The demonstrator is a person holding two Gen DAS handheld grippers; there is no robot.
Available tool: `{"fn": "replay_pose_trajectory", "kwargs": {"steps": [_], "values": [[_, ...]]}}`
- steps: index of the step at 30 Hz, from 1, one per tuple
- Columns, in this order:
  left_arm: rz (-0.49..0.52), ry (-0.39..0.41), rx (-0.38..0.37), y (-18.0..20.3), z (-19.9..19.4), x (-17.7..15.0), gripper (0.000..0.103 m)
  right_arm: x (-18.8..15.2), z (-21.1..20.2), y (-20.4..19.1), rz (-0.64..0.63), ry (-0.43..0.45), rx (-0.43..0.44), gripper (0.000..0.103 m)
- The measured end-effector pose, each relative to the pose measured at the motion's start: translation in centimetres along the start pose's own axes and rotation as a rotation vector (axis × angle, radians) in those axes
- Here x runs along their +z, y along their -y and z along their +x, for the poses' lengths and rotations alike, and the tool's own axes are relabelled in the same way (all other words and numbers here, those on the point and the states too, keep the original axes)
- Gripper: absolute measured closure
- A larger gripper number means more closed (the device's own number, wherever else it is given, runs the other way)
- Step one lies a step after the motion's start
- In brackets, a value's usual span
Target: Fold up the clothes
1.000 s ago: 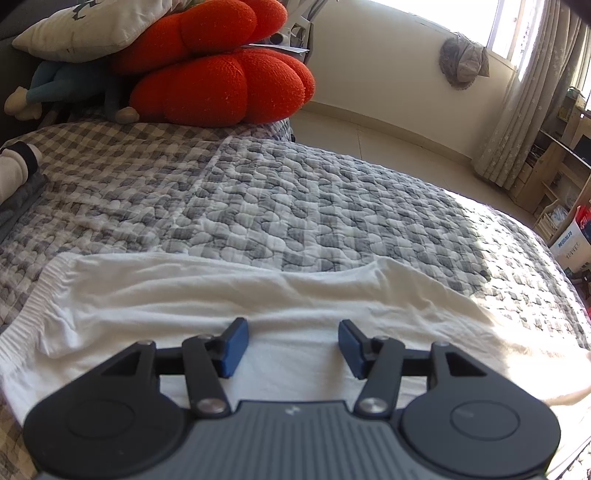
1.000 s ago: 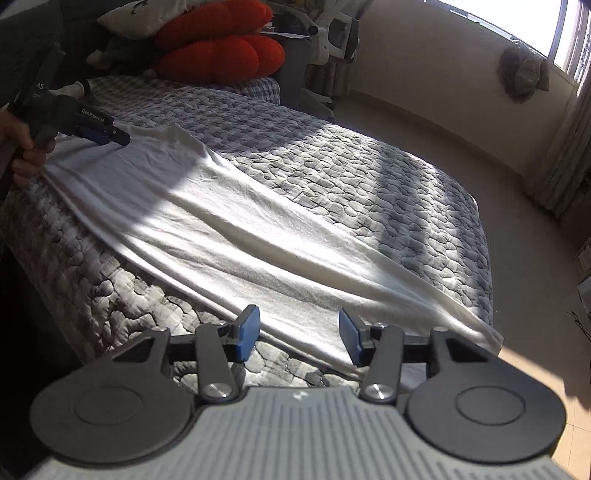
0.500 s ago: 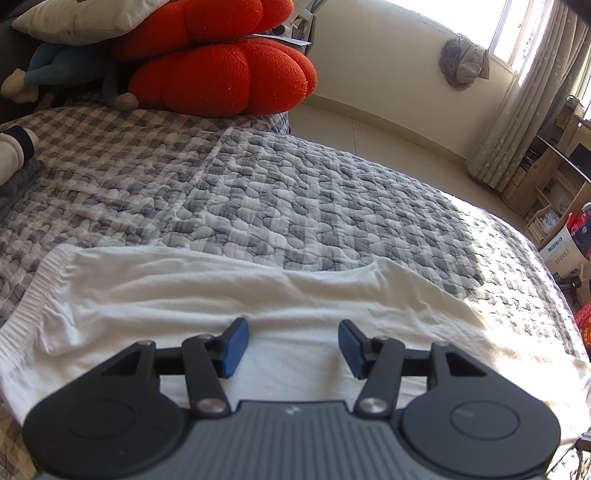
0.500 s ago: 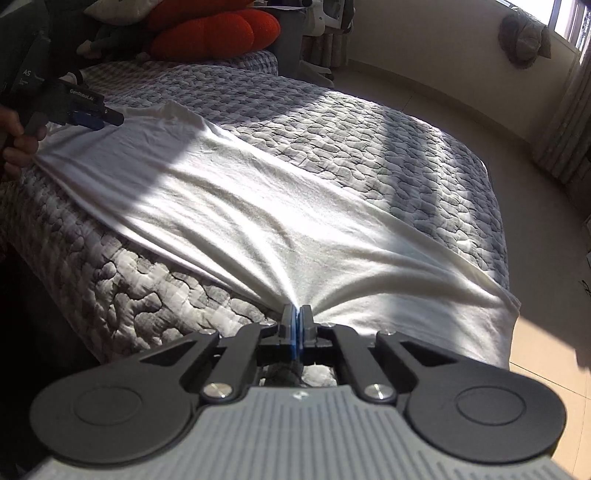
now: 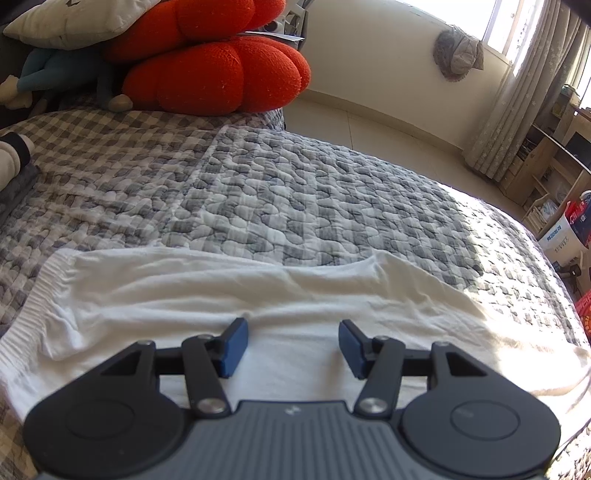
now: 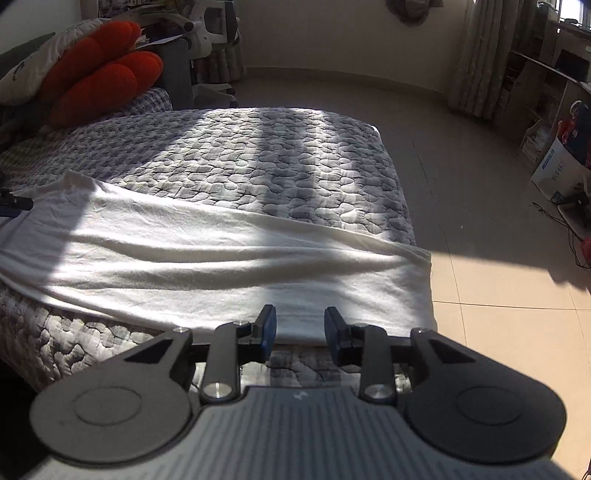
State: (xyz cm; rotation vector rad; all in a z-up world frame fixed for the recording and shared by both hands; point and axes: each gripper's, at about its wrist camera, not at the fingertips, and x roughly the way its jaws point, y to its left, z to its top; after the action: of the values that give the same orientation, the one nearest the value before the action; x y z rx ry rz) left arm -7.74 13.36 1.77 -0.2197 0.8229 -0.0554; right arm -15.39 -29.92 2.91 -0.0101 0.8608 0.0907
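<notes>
A white garment lies stretched along the near side of the grey quilted bed, with a ribbed band at its left end. My left gripper hovers open over the cloth, nothing between its blue pads. In the right wrist view the same white garment runs from far left to the bed's corner. My right gripper stands at its near hem, and its jaws are opening with no cloth pinched between them. The tip of the left gripper shows at the far left edge.
Orange cushions and a pale pillow are piled at the head of the bed. Beige tiled floor lies beyond the bed's foot. Shelves and a cardboard box stand by the curtain on the right.
My right gripper shut on the garment's hem half a second ago, then let go and swung right toward the bed's corner. The cloth now lies flatter. The left gripper stayed put.
</notes>
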Motion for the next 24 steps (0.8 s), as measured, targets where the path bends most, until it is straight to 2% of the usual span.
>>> {"fn": "replay_pose_trajectory", "kwargs": {"steps": [3,4,5,6,9,15,16,17,19,22,24], "values": [[-0.003,0.000,0.000,0.1,0.0,0.0,0.045,-0.2,0.9,1.0,0.091,-0.049,0.035,0.062],[-0.001,0.000,0.000,0.1,0.0,0.0,0.045,-0.4,1.1,0.7,0.068,-0.057,0.018,0.070],[0.001,0.001,-0.001,0.1,0.0,-0.1,0.045,-0.5,0.9,0.6,0.053,-0.059,0.014,0.090],[0.003,0.002,-0.002,0.0,0.0,-0.1,0.045,-0.6,0.8,0.5,0.039,-0.061,0.011,0.098],[0.000,0.000,-0.009,-0.2,-0.2,-0.1,0.045,-0.7,0.5,0.8,0.040,-0.066,-0.004,0.102],[0.005,-0.012,-0.006,0.0,-0.1,0.2,0.044,-0.9,0.0,1.4,0.052,-0.077,-0.019,0.101],[0.013,-0.015,-0.002,0.2,-0.1,0.2,0.043,-0.9,-0.3,1.4,0.046,-0.068,-0.019,0.098],[0.018,-0.016,0.000,0.4,-0.1,0.3,0.042,-1.0,-0.6,1.5,0.039,-0.059,-0.019,0.090],[0.029,-0.013,0.002,0.8,-0.2,0.5,0.041,-0.5,-1.4,1.8,0.039,0.007,-0.036,0.085],[0.072,0.006,-0.002,1.7,-0.2,0.9,0.041,1.0,-1.7,3.5,0.067,0.096,-0.049,0.040],[0.125,0.020,0.009,2.8,0.1,1.0,0.041,2.1,-0.6,4.5,0.052,0.100,-0.081,0.040]]}}
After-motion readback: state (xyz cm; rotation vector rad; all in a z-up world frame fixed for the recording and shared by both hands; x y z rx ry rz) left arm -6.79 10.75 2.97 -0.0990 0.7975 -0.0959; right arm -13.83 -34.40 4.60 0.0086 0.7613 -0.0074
